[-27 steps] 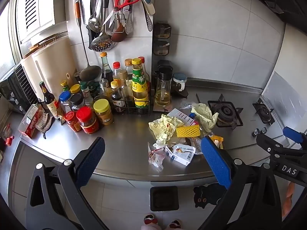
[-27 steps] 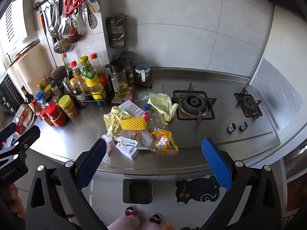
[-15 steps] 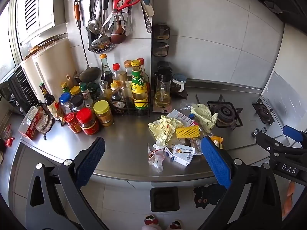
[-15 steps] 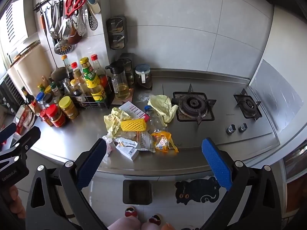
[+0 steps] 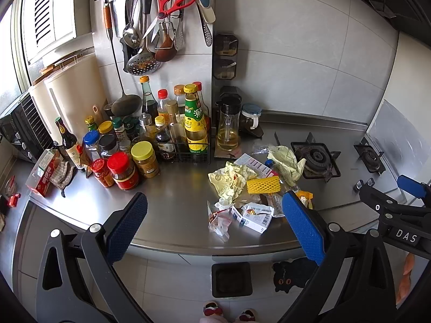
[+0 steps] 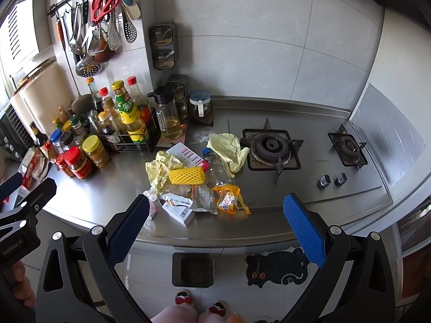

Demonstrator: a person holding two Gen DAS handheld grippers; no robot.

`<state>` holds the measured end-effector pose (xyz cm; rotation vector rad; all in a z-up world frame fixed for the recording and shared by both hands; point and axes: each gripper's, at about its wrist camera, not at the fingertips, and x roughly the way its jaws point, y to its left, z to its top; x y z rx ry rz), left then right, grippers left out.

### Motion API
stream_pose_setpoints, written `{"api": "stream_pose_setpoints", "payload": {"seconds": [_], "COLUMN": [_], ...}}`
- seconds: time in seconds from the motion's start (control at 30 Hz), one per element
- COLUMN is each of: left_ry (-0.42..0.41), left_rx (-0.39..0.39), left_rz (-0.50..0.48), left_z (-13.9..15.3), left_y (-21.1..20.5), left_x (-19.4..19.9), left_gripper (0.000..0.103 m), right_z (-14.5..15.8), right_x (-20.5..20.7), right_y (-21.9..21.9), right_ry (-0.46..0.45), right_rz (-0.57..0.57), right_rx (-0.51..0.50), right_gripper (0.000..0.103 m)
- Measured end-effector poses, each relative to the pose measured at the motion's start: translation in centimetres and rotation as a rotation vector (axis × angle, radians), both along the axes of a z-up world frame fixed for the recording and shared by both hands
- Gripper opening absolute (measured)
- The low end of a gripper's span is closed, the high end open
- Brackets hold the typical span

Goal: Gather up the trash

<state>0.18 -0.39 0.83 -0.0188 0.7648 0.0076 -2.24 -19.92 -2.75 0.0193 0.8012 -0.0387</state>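
A pile of trash lies near the front of the steel counter (image 5: 175, 204): crumpled yellow paper (image 5: 231, 181), a yellow foam net (image 5: 263, 185), a small white carton (image 5: 254, 215), a clear wrapper (image 5: 218, 219), an orange snack packet (image 6: 228, 197) and an empty plastic bottle (image 6: 215, 162). A black trash bin (image 5: 231, 278) stands on the floor below the counter edge; it also shows in the right wrist view (image 6: 192, 269). My left gripper (image 5: 214, 228) is open and empty, held above and in front of the pile. My right gripper (image 6: 212, 227) is open and empty too.
Sauce bottles in a wire rack (image 5: 183, 132) and jars (image 5: 121, 171) crowd the counter's left. A glass oil jug (image 5: 228, 129) stands behind the trash. A gas hob (image 6: 270, 148) is to the right. Utensils hang on the wall (image 5: 156, 21). A cat mat (image 6: 277, 267) lies on the floor.
Both views have shifted slightly closer to the counter. Nothing on the counter has moved and both grippers stay open.
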Motion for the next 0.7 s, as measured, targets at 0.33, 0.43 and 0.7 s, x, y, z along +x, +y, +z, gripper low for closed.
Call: {"api": "stream_pose_setpoints", "payload": {"seconds": [0.33, 0.43, 0.7], "left_ry": [-0.004, -0.004, -0.005], "left_rx": [-0.002, -0.002, -0.002], "left_rz": [0.002, 0.004, 0.004], "left_z": [-0.17, -0.21, -0.31], "left_y": [0.10, 0.12, 0.13], "left_x": [-0.23, -0.23, -0.29], "left_gripper": [0.095, 0.095, 0.095], "right_z": [0.01, -0.03, -0.03], "right_x": [0.00, -0.02, 0.08], "right_y": [-0.03, -0.04, 0.00], "right_ry": [-0.001, 0.000, 0.001], "right_rz": [0.001, 0.001, 0.002], "right_rx": [0.000, -0.001, -0.001], "right_gripper": [0.100, 0.100, 0.100]}}
